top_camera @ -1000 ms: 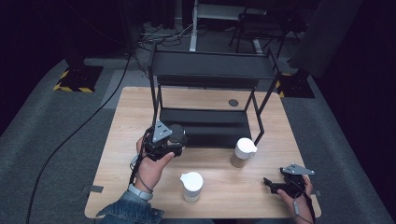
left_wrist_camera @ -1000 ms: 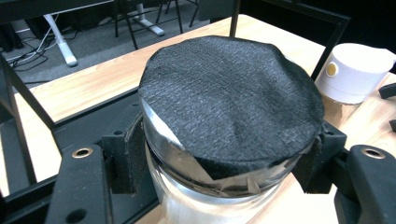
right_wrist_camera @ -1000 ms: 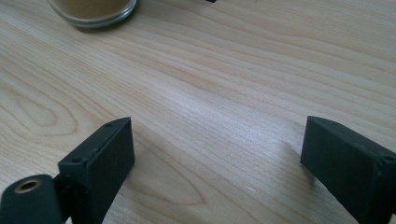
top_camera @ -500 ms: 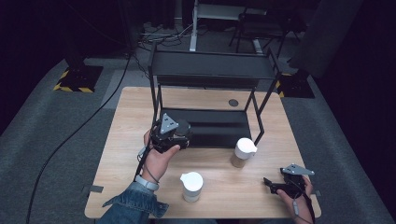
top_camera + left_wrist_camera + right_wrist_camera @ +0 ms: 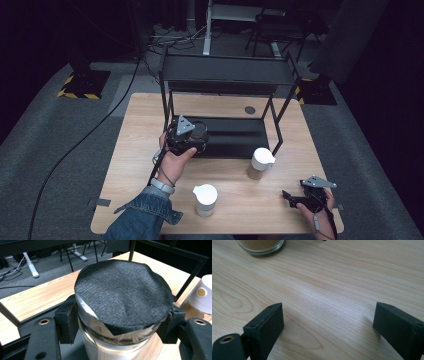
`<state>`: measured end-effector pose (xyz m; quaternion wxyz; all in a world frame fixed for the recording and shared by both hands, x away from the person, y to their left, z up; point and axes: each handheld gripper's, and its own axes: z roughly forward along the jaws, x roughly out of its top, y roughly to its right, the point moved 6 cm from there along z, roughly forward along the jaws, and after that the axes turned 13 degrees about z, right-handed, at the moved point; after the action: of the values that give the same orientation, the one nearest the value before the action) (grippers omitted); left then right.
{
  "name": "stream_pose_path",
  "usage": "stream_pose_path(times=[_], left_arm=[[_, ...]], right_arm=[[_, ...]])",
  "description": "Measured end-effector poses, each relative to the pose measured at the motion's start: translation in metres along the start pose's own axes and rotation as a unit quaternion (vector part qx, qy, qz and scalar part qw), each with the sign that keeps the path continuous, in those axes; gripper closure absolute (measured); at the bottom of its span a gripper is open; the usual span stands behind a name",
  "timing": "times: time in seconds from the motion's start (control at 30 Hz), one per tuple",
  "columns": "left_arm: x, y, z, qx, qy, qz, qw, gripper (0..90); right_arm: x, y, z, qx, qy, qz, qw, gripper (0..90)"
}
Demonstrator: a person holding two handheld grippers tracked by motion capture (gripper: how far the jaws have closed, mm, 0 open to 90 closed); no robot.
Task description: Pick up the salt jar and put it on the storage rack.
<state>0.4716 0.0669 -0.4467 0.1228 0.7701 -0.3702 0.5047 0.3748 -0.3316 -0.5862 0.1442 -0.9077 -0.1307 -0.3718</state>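
Note:
A glass jar with a black textured lid sits clamped between the two jaws of my left gripper. In the high view that gripper holds the jar at the left front of the black rack's lower shelf. Whether the jar rests on the shelf or hangs just above it is unclear. My right gripper lies low over the table's front right corner. Its jaws stand wide apart over bare wood with nothing between them.
The black metal rack with a top shelf stands at the back middle of the wooden table. One white-capped jar stands by the rack's right front leg, another near the front edge. A dark round spot marks the tabletop behind.
My left gripper has carried the black-lidded jar forward and slightly right, from the open table to the rack's lower shelf. The right gripper has stayed put.

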Motion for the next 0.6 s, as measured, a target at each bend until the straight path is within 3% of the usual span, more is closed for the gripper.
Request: stream_pose_path(times=[0.17, 0.37, 0.53, 0.6], left_arm=[[0.0, -0.002, 0.008, 0.002, 0.003, 0.011, 0.9999, 31.0], [-0.002, -0.005, 0.02, 0.004, 0.004, 0.003, 1.0, 31.0], [-0.004, -0.007, 0.027, 0.01, 0.0, 0.01, 0.9999, 31.0], [-0.006, -0.01, 0.031, 0.009, -0.003, 0.003, 1.0, 31.0]], right_arm=[[0.0, 0.0, 0.0, 0.0, 0.0, 0.0, 1.0, 9.6], [0.0, 0.0, 0.0, 0.0, 0.0, 0.0, 1.0, 9.6], [0.0, 0.0, 0.0, -0.002, 0.0, 0.001, 1.0, 9.6], [0.0, 0.0, 0.0, -0.002, 0.0, 0.002, 1.0, 9.6]])
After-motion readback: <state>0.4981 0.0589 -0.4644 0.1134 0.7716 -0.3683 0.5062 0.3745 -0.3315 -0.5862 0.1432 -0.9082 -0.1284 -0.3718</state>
